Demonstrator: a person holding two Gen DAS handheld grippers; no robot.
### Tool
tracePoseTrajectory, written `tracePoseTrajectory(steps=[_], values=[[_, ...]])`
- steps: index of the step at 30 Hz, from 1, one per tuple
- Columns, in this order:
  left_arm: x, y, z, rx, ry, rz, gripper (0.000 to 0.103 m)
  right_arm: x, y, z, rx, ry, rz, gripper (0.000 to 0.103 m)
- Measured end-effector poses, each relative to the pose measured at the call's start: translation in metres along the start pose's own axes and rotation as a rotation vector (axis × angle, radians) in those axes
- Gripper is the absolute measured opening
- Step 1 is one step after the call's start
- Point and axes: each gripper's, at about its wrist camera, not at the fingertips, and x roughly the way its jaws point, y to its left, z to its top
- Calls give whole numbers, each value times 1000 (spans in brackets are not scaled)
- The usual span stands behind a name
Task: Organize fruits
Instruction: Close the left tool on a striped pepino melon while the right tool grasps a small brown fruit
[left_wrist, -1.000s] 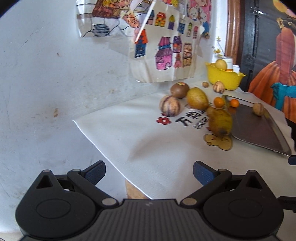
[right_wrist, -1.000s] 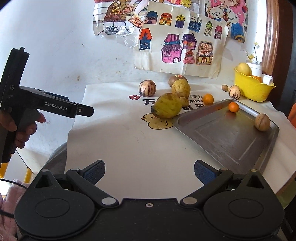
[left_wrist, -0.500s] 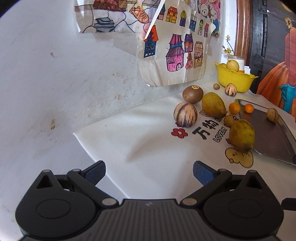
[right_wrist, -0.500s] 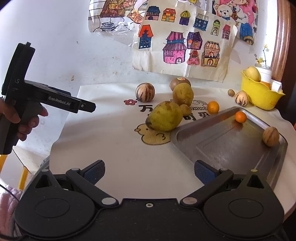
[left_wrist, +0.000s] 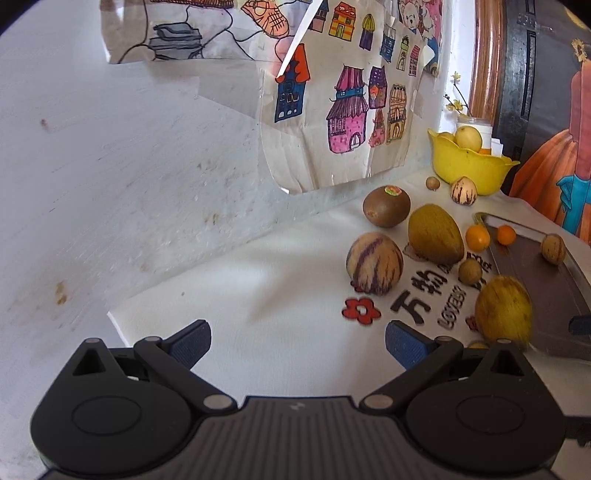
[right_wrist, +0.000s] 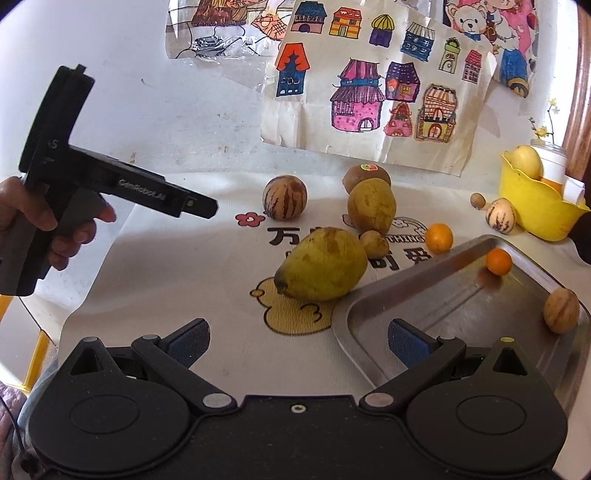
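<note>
Left wrist view: over the last second the left gripper has swung in toward the fruit, and the striped melon, kiwi and mango now sit larger and nearer the centre than they did. Its jaws stay spread wide, nothing between them. It hangs over bare cloth, the striped melon ahead and to its right, not yet between the fingers.

Right wrist view: the right gripper has also closed in and dropped lower. The big mango fills more of the view, just beyond the fingers, touching or nearly touching the tray edge. Jaws open and empty too; the right finger is over the tray's near corner.

Fruit itself hasn't shifted. On the tray: one orange and one small melon. Off it on the cloth: second orange, small brown fruit, both mangoes, kiwi, striped melon. Bowl at the back right holds a pale fruit.

So: both hands on approach, no grasp yet. Most of the sorting looks undone. Likely first picks are the big mango for the right and the striped melon for the left.
</note>
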Motion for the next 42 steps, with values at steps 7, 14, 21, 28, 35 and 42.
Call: tracePoseTrajectory(steps=[7, 14, 21, 28, 35, 42], values=[[21, 1, 13, -13, 2, -39, 103, -2, -25, 25, 29, -27, 23, 102], [31, -1, 25, 1, -46, -100, 103, 3, -68, 59, 57, -26, -67, 102], [42, -11, 38, 67, -49, -130, 103, 41, -98, 75, 130, 38, -66, 97], [54, -22, 43, 134, -41, -129, 103, 67, -105, 78, 153, 83, -30, 87], [65, -25, 42, 137, -21, -137, 98, 82, -104, 80, 137, 111, 14, 79], [73, -25, 44, 114, 27, -196, 82, 97, -105, 80, 138, 139, 37, 56]])
